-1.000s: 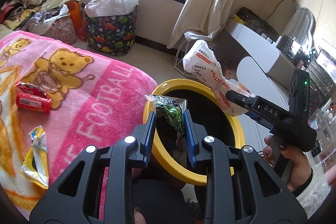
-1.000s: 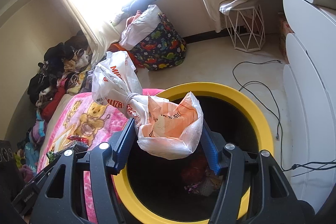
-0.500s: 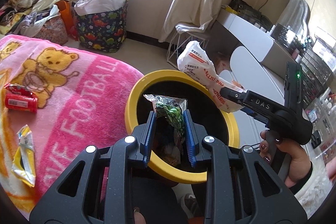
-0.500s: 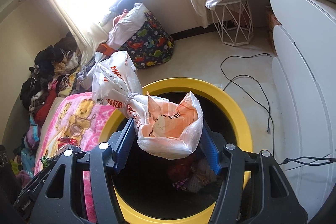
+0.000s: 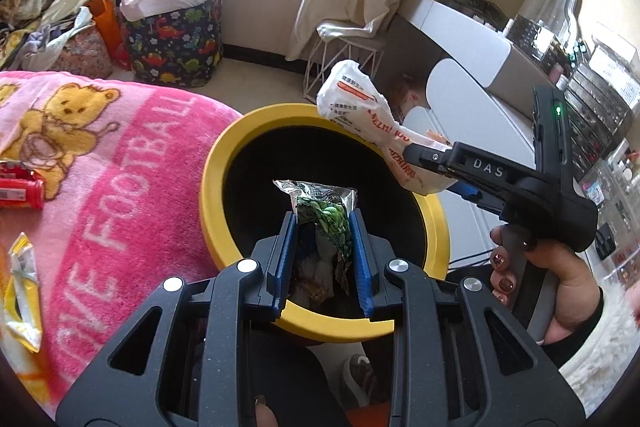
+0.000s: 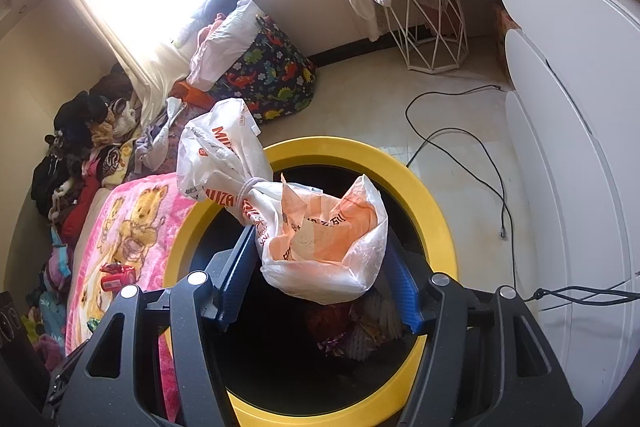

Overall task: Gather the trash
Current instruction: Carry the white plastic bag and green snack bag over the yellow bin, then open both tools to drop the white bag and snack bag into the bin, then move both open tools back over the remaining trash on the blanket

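Trash bin point(image 5: 224, 163): left gripper point(image 5: 322, 227) pinches green wrapper point(image 5: 326, 215) above it; right gripper point(image 6: 320, 255) clamps white bag point(image 6: 320, 239), both tilted down w/ fingers over opening.

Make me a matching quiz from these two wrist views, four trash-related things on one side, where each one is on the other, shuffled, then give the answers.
Things:
1. green snack wrapper
2. white and orange plastic bag
3. red packet
4. yellow-rimmed bin

Places:
A. lying on the pink teddy bear blanket
B. on the floor against the bed
C. between the jaws of the left gripper
D. between the jaws of the right gripper

Pairs: 1-C, 2-D, 3-A, 4-B
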